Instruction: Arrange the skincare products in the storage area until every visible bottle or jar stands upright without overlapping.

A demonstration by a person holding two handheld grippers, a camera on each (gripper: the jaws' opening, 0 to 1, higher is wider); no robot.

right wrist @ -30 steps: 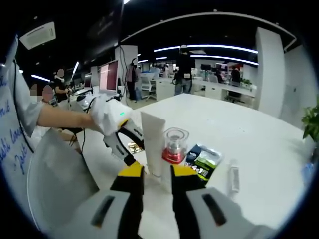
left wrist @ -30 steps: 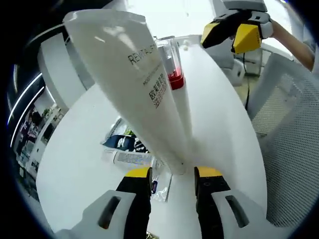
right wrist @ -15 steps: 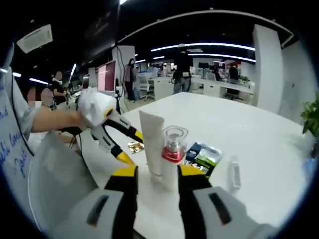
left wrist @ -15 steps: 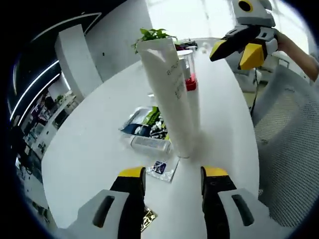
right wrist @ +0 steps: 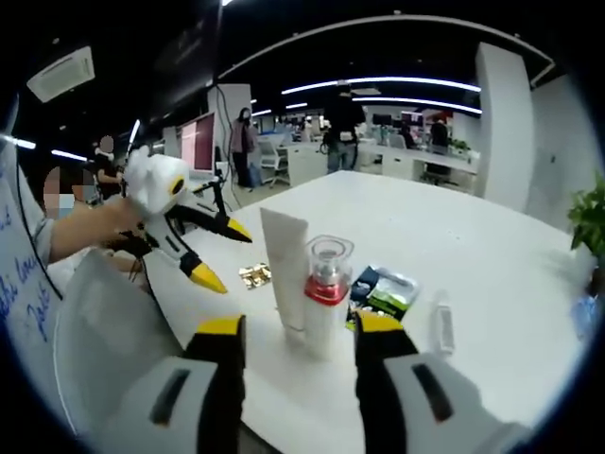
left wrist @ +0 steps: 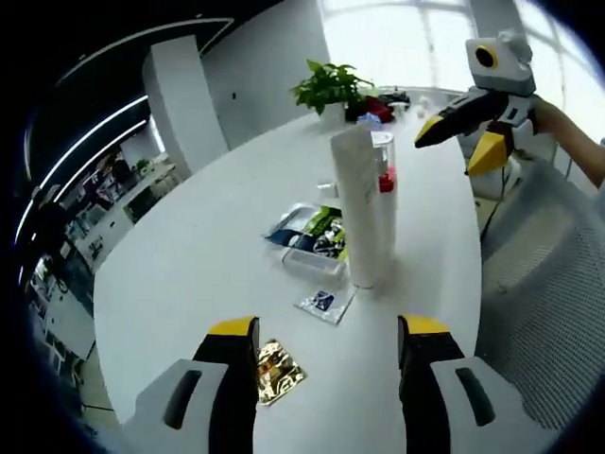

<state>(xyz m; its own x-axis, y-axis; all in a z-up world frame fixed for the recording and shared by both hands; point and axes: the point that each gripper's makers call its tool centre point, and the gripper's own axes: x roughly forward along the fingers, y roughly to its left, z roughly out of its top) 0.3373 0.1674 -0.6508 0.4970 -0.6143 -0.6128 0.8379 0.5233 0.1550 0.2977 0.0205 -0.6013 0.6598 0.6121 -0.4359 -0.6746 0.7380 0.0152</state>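
A white tube [left wrist: 357, 213] stands upright on the white table [left wrist: 189, 274], and a pump bottle with a red collar and clear cap [left wrist: 384, 180] stands just behind it, touching or nearly so. My left gripper [left wrist: 328, 352] is open and well back from the tube, with nothing between its jaws. My right gripper [left wrist: 465, 132] hangs open beyond the bottle. In the right gripper view the tube [right wrist: 284, 270] and the bottle [right wrist: 324, 298] stand side by side just past my open right gripper [right wrist: 298, 333]. The left gripper [right wrist: 210, 251] hovers open to their left.
Green and blue sachets [left wrist: 312, 230], a small clear tube lying flat [left wrist: 310, 262], a small blue sachet [left wrist: 324, 302] and a gold sachet [left wrist: 276, 371] lie on the table. A potted plant [left wrist: 333, 87] stands at the far end. A mesh chair [left wrist: 544, 284] is beside the table edge.
The left gripper has backed away from the white tube, which now stands upright on its own. Both grippers' jaws have spread wider. The right gripper has drawn back slightly from the bottle.
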